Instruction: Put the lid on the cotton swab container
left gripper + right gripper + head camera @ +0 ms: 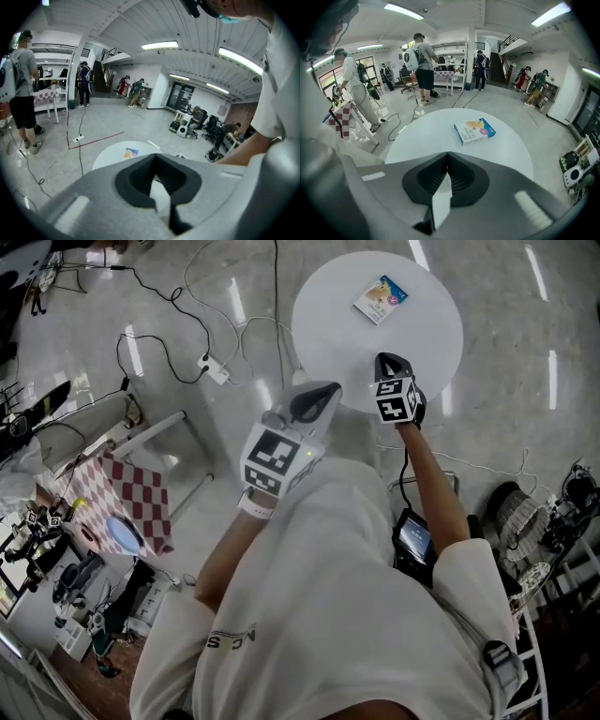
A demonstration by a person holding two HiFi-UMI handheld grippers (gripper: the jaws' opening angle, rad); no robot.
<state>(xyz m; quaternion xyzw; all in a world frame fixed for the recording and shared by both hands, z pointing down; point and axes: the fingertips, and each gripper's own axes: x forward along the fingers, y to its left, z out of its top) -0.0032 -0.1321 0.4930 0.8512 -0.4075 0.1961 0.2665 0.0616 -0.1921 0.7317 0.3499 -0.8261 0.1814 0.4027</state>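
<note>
Ahead of both my tongs stands a round white table [424,351], and the cotton swab container [381,299] lies flat on it, beyond the tips and well apart from either pair. It is a flat box printed in blue and yellow, and nothing touches it.

My right tongs [392,360] hang over the near rim of the table. Along their jaws I see the tips [448,154] pressed together with nothing caught between them. The container [474,131] lies just right of the line they point along, farther out on the tabletop [417,136].

My left tongs [322,393] hang to the left of the right pair, by the table's edge. Their jaws [155,157] also meet at the tips and hold nothing. From them the container [131,153] shows a little to the left, on the table [108,160].

Off to the left of my left tongs, cables and a power strip [217,369] lie on the pale floor, and a red-and-white checked cloth [127,495] hangs over a stand. People stand about the hall behind the table.
</note>
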